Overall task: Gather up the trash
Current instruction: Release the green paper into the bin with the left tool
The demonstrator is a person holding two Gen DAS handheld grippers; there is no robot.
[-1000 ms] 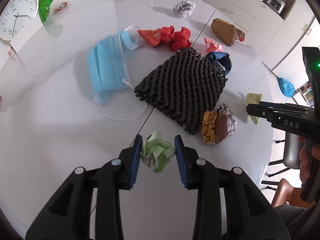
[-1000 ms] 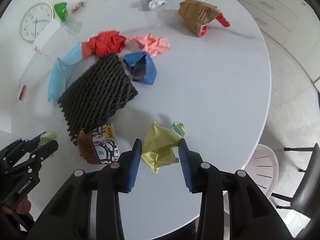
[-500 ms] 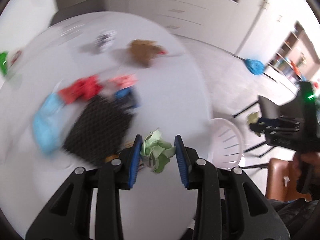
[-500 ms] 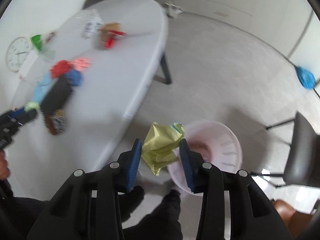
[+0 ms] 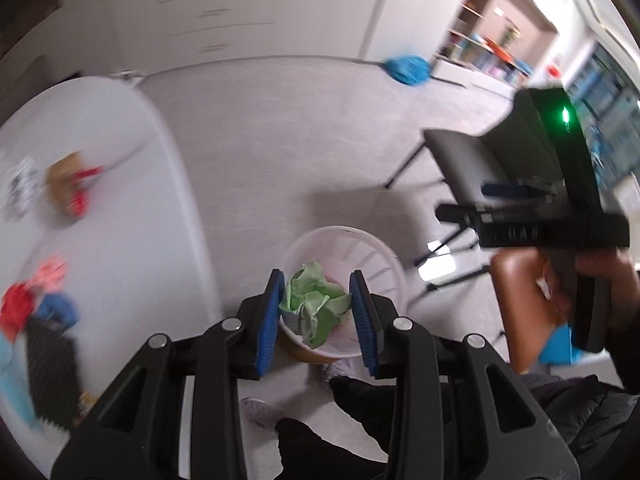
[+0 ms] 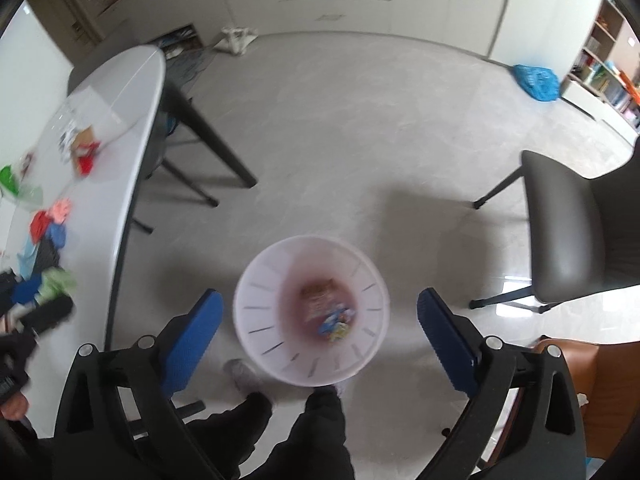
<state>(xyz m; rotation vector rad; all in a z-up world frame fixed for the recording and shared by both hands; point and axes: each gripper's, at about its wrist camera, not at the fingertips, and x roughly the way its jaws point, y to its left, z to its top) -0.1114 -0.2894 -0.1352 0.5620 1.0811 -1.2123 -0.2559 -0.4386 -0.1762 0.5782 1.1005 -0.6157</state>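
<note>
My left gripper (image 5: 316, 316) is shut on a crumpled green paper (image 5: 314, 306) and holds it above the white waste basket (image 5: 372, 248) on the floor. My right gripper (image 6: 318, 326) is open and empty, directly above the same basket (image 6: 256, 308). Inside the basket lie a brown wrapper (image 6: 320, 298) and a yellow-blue scrap (image 6: 338, 326). The right gripper also shows in the left wrist view (image 5: 496, 200) at the right. Several pieces of trash, red (image 6: 39, 225), pink (image 6: 61, 209) and brown (image 6: 82, 140), lie on the white table (image 6: 132, 120).
A grey chair (image 6: 568, 232) stands right of the basket. The table's dark legs (image 6: 208, 144) stand left of it. The person's legs and feet (image 6: 280, 420) are just in front of the basket. A blue bag (image 6: 536, 80) lies far back on the floor.
Both grippers swung from the table over to the floor basket. The right gripper opened and the yellow paper dropped into the basket. The left still holds the green paper.
</note>
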